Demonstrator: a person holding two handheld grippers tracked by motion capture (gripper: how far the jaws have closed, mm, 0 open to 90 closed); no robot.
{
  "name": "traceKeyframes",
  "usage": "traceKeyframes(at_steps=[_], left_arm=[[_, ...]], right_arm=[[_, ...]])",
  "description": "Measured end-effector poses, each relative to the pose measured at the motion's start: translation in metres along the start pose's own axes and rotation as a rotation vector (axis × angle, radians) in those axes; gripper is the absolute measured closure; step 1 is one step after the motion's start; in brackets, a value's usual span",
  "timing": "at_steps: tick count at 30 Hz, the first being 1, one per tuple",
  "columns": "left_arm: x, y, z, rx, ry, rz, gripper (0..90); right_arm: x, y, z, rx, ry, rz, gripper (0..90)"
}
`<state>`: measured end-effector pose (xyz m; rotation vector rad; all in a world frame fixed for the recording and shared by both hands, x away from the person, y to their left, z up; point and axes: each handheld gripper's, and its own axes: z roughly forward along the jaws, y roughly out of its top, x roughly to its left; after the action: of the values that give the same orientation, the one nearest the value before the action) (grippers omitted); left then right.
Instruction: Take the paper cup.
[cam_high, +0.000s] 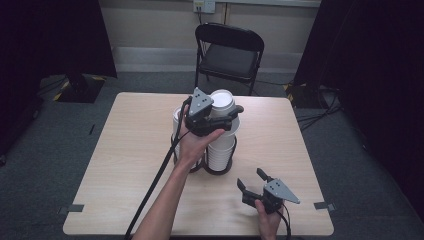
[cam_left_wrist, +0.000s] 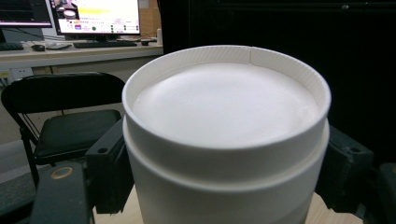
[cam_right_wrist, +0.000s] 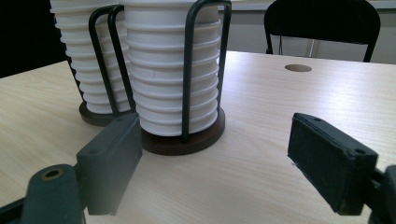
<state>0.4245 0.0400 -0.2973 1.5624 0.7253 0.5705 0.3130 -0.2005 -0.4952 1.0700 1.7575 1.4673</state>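
A white paper cup (cam_high: 222, 100), upside down, tops the right-hand stack of cups (cam_high: 221, 150) at the table's middle. My left gripper (cam_high: 227, 117) is shut on it, one jaw pressing each side of the cup (cam_left_wrist: 224, 107). A second stack of cups (cam_high: 176, 120) stands just to the left, mostly behind the hand. Both stacks (cam_right_wrist: 173, 70) (cam_right_wrist: 79, 56) sit in black wire holders on round dark bases (cam_right_wrist: 182, 142). My right gripper (cam_high: 250, 177) rests low near the table's front right, open, with only bare tabletop between its jaws (cam_right_wrist: 215, 154).
A black folding chair (cam_high: 229, 52) stands beyond the far edge of the wooden table (cam_high: 125, 165). The tabletop has a round hole (cam_right_wrist: 298, 68). The left gripper's cable (cam_high: 155, 180) trails along the forearm. A desk with monitors (cam_left_wrist: 95, 16) stands in the background.
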Motion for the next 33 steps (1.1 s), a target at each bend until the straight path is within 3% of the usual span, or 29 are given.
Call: traceKeyframes(at_steps=[3,9,16,26,33], left_arm=[[0.001,0.002,-0.002,-0.017,-0.001,-0.026,20.7],[0.002,0.009,-0.007,-0.039,0.003,-0.014,20.7],[0.003,0.016,-0.016,-0.081,0.009,-0.036,20.8],[0.004,0.023,-0.032,-0.099,0.002,-0.035,20.7],[0.005,0.024,-0.043,-0.073,0.012,-0.017,20.7]], right_arm=[[0.0,0.0,0.0,-0.001,0.0,-0.001,17.1],[0.0,0.0,0.0,-0.001,-0.001,0.0,17.2],[0.0,0.0,0.0,-0.002,-0.002,0.001,17.1],[0.0,0.0,0.0,-0.002,-0.003,-0.001,17.1],[0.001,0.0,0.001,0.003,-0.005,-0.006,17.1]])
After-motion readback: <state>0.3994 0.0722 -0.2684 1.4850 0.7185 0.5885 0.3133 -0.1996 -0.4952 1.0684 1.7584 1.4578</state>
